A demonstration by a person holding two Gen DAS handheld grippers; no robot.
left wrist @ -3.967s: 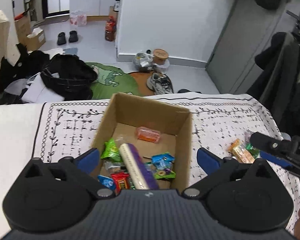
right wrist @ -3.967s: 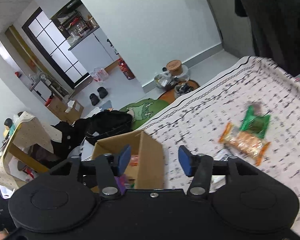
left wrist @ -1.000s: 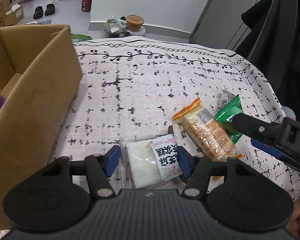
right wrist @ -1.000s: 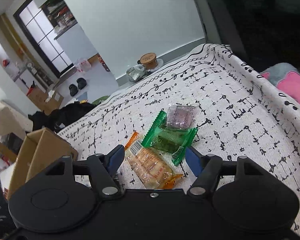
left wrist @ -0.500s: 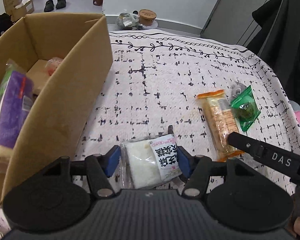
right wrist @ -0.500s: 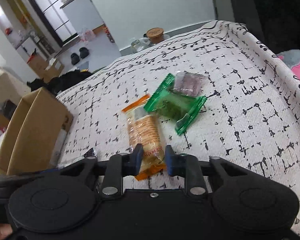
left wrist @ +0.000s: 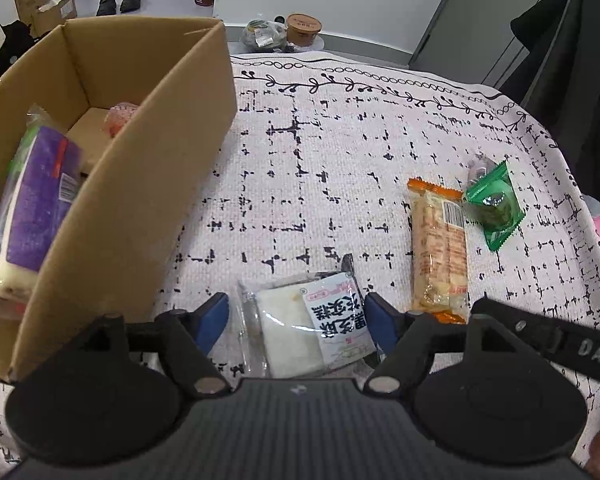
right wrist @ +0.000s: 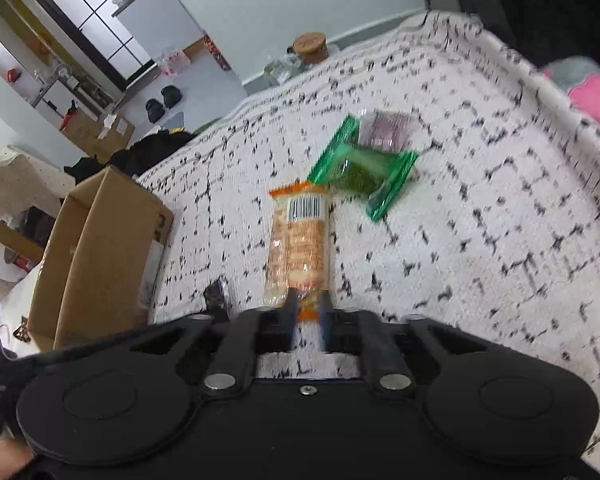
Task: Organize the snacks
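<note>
A white snack packet [left wrist: 300,328] with black print lies on the patterned cloth between the pads of my left gripper [left wrist: 298,316]. Its jaws are opening, and a gap shows beside the left pad. The open cardboard box [left wrist: 140,184] stands just left of it, with a purple roll [left wrist: 36,208] and other snacks inside. My right gripper [right wrist: 306,308] has its jaws narrow and easing open, with the orange end of the long cracker packet [right wrist: 300,240] pinched between the pads. A green packet [right wrist: 360,176] lies beyond it.
A small clear packet [right wrist: 388,128] rests against the green one's far side. The cloth's edge [right wrist: 520,64] drops off at the right, beside a pink and grey cushion [right wrist: 588,92]. Shoes, bottles and boxes sit on the floor [left wrist: 116,0] past the table.
The left jaws have widened off the white packet, and more of the box is in view. The right jaws have come together on the cracker packet's near end, and it now lies lengthwise.
</note>
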